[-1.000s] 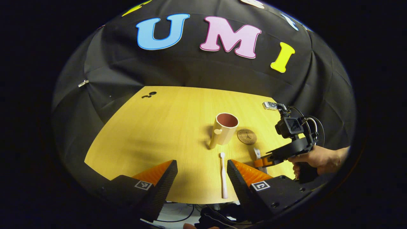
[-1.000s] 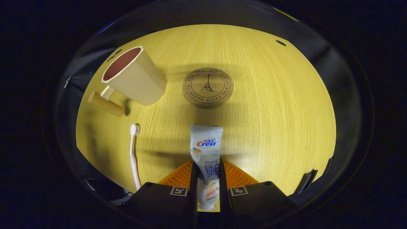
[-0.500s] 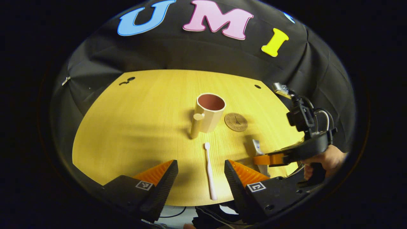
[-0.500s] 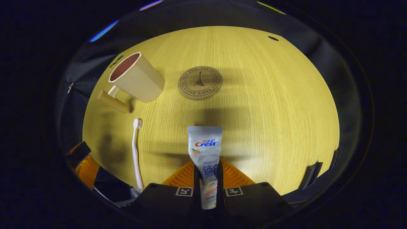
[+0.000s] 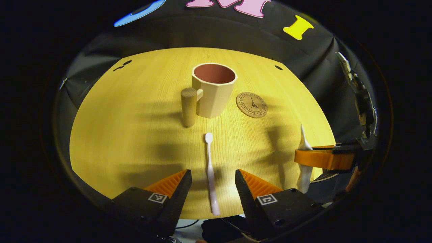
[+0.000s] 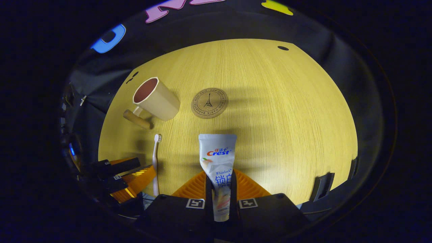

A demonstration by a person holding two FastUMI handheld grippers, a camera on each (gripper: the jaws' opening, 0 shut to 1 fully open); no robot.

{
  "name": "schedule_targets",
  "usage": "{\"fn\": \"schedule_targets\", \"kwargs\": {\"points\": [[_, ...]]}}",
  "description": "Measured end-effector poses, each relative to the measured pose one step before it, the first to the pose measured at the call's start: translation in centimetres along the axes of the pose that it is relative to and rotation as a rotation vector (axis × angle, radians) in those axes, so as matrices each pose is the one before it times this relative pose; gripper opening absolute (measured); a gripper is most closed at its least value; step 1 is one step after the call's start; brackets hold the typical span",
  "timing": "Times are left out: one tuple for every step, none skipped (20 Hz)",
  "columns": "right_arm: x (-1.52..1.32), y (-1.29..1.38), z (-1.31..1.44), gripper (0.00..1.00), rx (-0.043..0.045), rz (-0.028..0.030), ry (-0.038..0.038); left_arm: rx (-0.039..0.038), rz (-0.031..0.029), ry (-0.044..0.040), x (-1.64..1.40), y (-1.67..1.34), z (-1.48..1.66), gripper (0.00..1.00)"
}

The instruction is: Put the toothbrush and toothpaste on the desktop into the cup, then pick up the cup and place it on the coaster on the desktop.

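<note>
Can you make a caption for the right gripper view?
Right gripper holds the toothpaste above the desktop.

Your cup (image 5: 213, 89): beige outside, dusty red inside. Coaster (image 5: 251, 105), right of cup: brown cork, dark tower print inside ringed lettering. Toothbrush (image 5: 211, 172), lower centre: pale pink. Toothpaste (image 6: 217, 162): white, multicoloured print. Table (image 5: 135, 118): yellow wood grain.

The left gripper (image 5: 212, 173) has a black body behind two wedge-shaped fingers (image 5: 175, 184) with ridged inner faces. At each finger's base sits a small square black-and-white marker (image 5: 156, 197), and a round screw (image 5: 275, 221) lies just behind the right-hand one. The right gripper (image 6: 220, 177) is built alike, with black blocks, ridged wedges and a square marker (image 6: 194, 203) on each side. A black mount (image 5: 362, 101) rises above its body.
</note>
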State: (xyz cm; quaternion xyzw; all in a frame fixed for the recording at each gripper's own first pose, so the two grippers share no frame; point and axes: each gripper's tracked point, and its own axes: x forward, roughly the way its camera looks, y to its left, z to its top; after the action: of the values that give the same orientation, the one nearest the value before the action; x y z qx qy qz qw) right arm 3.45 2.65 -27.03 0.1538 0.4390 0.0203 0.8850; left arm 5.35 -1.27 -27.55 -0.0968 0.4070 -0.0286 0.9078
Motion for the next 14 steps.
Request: {"fn": "schedule_targets", "kwargs": {"points": [[-0.446,-0.219,0.235,0.21,0.01066,0.00827,-0.00505,-0.00202,0.00624,0.01244,0.350,-0.012,-0.020,0.81],[-0.319,-0.279,0.036,0.22,0.00780,0.00465,-0.00334,-0.00342,0.00665,0.01192,0.416,0.035,0.082,0.81],[-0.235,-0.282,0.163,0.22,0.00374,0.00020,-0.00519,-0.00202,0.00636,0.00870,0.481,-0.027,-0.028,0.80],[-0.436,-0.500,0.116,0.21,0.00235,-0.00213,-0.00580,-0.00056,0.00657,0.00933,0.331,0.101,0.045,0.80],[-0.358,-0.402,0.109,0.21,0.00365,-0.00092,-0.00360,0.00259,0.00653,0.00559,0.310,0.034,0.092,0.79],[-0.183,-0.241,0.164,0.21,0.00922,0.00158,-0.00452,0.00550,0.00883,0.00517,0.305,0.082,0.130,0.79],[-0.205,-0.233,0.162,0.22,0.01401,0.00523,-0.00136,0.00405,0.01200,0.00808,0.378,0.230,0.059,0.79],[-0.200,-0.249,0.177,0.22,0.01428,0.00443,-0.00349,0.00029,0.01133,0.01345,0.243,0.079,-0.024,0.78],[-0.099,-0.362,0.208,0.22,0.01166,0.00196,-0.00413,-0.00330,0.00884,0.01336,0.346,0.032,-0.169,0.86],[-0.153,-0.372,0.207,0.21,0.00568,-0.00006,-0.00524,-0.00209,0.01418,0.01160,0.124,0.098,-0.074,0.76],[-0.070,-0.398,0.136,0.21,0.00475,-0.00071,-0.00292,0.00701,0.01034,-0.00140,0.094,0.120,0.073,0.84],[-0.070,-0.307,0.046,0.21,0.00524,0.00281,0.00092,0.00673,0.00750,0.00100,0.023,-0.039,0.111,0.73],[0.013,-0.295,0.043,0.21,0.00966,0.00339,0.00072,0.00281,0.01679,0.00583,0.003,0.143,-0.104,0.72],[-0.003,-0.183,0.083,0.21,0.01019,0.00542,0.00180,0.00113,0.03196,0.01774,0.027,0.375,-0.358,0.72]]}}
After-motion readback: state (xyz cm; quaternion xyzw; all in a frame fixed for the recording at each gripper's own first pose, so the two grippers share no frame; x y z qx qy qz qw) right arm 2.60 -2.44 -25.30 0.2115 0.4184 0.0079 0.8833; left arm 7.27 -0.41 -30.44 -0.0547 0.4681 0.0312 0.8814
